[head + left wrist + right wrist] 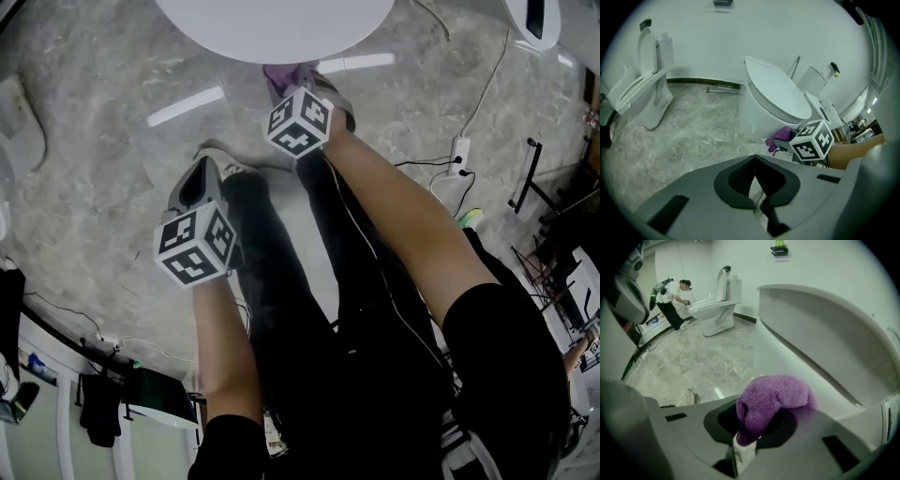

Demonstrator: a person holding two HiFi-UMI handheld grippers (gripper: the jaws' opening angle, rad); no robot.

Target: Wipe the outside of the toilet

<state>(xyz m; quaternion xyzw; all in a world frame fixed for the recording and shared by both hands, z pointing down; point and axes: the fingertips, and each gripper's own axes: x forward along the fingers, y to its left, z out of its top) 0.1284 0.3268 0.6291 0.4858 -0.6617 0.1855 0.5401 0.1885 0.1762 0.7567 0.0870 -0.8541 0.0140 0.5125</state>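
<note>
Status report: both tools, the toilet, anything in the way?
Left tool shut, empty, short of the toilet. Right tool shut on purple cloth, close to the toilet's outer wall; contact unclear. Nothing between cloth and toilet.

You're in a showroom or test-type space, not a home bathroom: a near toilet and a far toilet stand free on one open marble floor, w/ a power strip & loose cables on it, and another person bent over the far one.
</note>
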